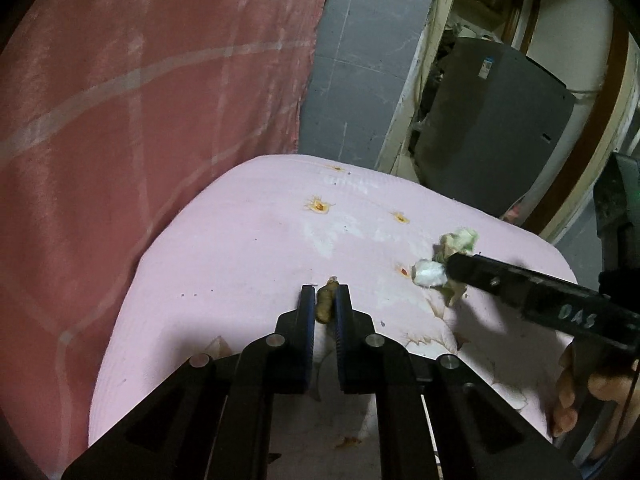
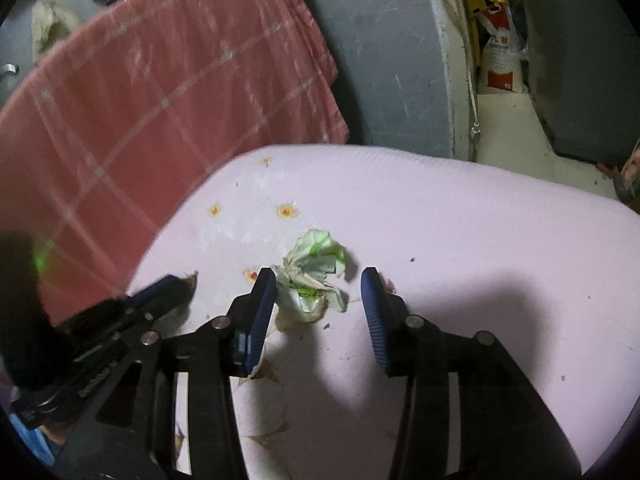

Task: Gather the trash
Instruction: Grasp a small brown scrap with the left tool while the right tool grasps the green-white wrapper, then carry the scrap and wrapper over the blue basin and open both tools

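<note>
Gripping a small brown scrap (image 1: 325, 303) at the lower centre of its view, the left gripper (image 1: 324, 300) has its jaws almost closed on it, so I judge that lifting it from the pink cushion (image 1: 240, 264) comes next. The right gripper (image 2: 318, 300) stands about half open and holds nothing. The crumpled green-white wrapper (image 2: 314, 270) lies between its fingers, touching the left one, so it needs closing.

Crumpled wrapper (image 2: 314, 270) on cushion (image 2: 460, 240), brown scrap (image 1: 325, 300) to its left, blanket (image 2: 140, 100) behind cushion
</note>
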`<state>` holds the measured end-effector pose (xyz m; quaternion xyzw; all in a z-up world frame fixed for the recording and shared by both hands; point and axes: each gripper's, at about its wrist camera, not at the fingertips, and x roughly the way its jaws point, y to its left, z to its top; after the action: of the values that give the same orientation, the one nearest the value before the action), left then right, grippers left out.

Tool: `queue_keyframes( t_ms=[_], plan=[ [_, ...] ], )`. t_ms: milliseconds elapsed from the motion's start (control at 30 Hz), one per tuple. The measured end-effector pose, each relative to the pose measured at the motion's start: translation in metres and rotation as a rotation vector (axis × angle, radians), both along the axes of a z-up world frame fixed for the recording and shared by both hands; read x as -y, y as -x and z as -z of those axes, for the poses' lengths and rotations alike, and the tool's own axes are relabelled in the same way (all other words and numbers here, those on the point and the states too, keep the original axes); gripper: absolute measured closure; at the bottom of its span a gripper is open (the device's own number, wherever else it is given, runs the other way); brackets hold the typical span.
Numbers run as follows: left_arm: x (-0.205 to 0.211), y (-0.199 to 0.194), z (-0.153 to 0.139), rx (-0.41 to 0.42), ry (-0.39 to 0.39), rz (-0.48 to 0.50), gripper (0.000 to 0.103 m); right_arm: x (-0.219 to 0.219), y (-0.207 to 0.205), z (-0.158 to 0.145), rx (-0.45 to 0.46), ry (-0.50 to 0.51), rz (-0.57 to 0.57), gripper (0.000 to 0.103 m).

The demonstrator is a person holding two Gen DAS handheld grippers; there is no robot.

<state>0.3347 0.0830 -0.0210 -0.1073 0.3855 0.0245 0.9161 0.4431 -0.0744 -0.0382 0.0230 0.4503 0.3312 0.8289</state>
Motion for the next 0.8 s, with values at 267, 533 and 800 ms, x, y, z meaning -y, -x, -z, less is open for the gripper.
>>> queue_keyframes(
  t_ms=[267,533,800],
  plan=[
    [0.005,0.011,-0.003,0.020,-0.013,0.002,0.096,0.002,0.017,-0.007,0.066,0.002,-0.018,0.089],
    [0.023,0.051,-0.028,0.239,-0.008,0.080,0.096,0.057,0.073,-0.047,0.280,-0.124,0.051,0.092],
    [0.070,0.086,-0.070,0.462,0.026,0.192,0.096,0.123,0.151,-0.091,0.547,-0.154,0.206,0.092]
  ],
)
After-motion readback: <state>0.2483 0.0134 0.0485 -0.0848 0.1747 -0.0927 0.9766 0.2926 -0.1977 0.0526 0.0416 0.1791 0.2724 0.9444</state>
